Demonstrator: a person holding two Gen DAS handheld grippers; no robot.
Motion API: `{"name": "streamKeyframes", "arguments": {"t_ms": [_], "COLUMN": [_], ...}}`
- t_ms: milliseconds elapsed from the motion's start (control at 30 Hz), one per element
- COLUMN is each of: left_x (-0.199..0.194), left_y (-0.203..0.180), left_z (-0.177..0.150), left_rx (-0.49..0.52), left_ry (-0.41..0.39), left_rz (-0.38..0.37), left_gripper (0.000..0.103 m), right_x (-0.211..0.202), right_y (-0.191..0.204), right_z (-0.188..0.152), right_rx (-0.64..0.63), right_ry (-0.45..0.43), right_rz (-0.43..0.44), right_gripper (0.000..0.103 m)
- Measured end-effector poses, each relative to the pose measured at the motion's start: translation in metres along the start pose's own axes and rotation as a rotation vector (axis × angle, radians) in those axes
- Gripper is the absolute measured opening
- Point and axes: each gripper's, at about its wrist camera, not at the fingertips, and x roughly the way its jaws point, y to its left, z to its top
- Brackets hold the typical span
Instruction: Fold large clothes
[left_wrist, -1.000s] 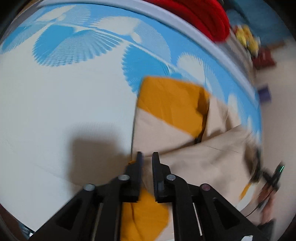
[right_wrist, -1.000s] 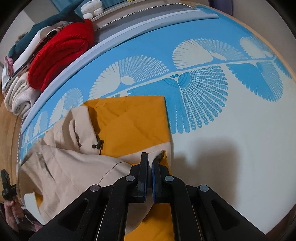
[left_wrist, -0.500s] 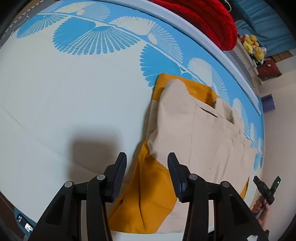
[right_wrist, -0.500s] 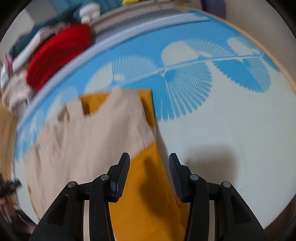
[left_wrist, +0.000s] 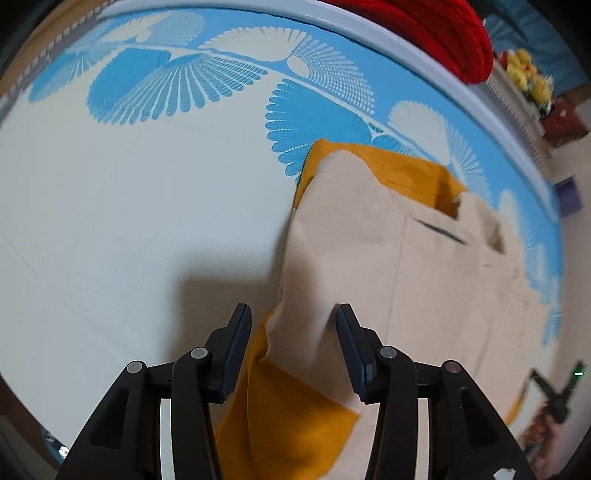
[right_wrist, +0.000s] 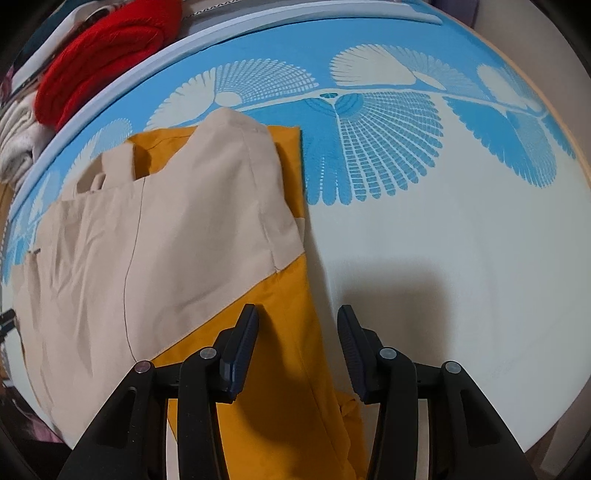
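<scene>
A beige and mustard-yellow garment lies partly folded on a white and blue patterned sheet. Its beige half lies folded over the yellow part. My left gripper is open and empty, just above the garment's near left edge. In the right wrist view the same garment lies to the left, with its yellow part running under my right gripper, which is open and empty above it.
A red knitted item and white folded cloth lie beyond the sheet's far edge. Yellow toys and a dark red box stand on the floor at the right. A hand with a black device is at the lower right.
Both grippers were shut on the garment's edge a second ago. They have let go and opened, and the beige half now lies flat over the yellow part.
</scene>
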Motion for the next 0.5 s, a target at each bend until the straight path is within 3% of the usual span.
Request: {"name": "streamKeyframes", "arguments": {"t_ms": [33,100,133,167,233,367,500], "left_x": [0.003,0.008,0.010,0.011,0.009,-0.008,-0.036], "left_y": [-0.003,-0.007,-0.008,-0.010,-0.014,-0.028,-0.037], "left_z": [0.001,0.001,0.002,0.003,0.005,0.011,0.018], "left_rx": [0.007,0.008,0.006,0.003,0.006,0.036,0.026], "left_ry": [0.000,0.003,0.003,0.002,-0.016,-0.097,-0.244], "left_rz": [0.020,0.035,0.036,0.036,0.058,0.062,0.070], "left_gripper": [0.043,0.041,0.033,0.016,0.003,0.000,0.000], "right_x": [-0.001,-0.003,-0.004,-0.006,-0.013,-0.032,-0.070], "right_y": [0.004,0.013,0.016,0.018,0.022,0.027,0.021], "right_z": [0.000,-0.001,-0.001,-0.001,-0.001,0.003,0.013], "right_rx": [-0.014,-0.053,-0.066,-0.074,-0.075,-0.072,0.025], "right_ry": [-0.007,-0.024,-0.035,-0.046,-0.069,-0.141,-0.317], "right_rz": [-0.003,-0.023,-0.043,-0.059,-0.063,-0.057,-0.022], "right_gripper": [0.029,0.020,0.013,0.009,0.005,0.003,0.002]}}
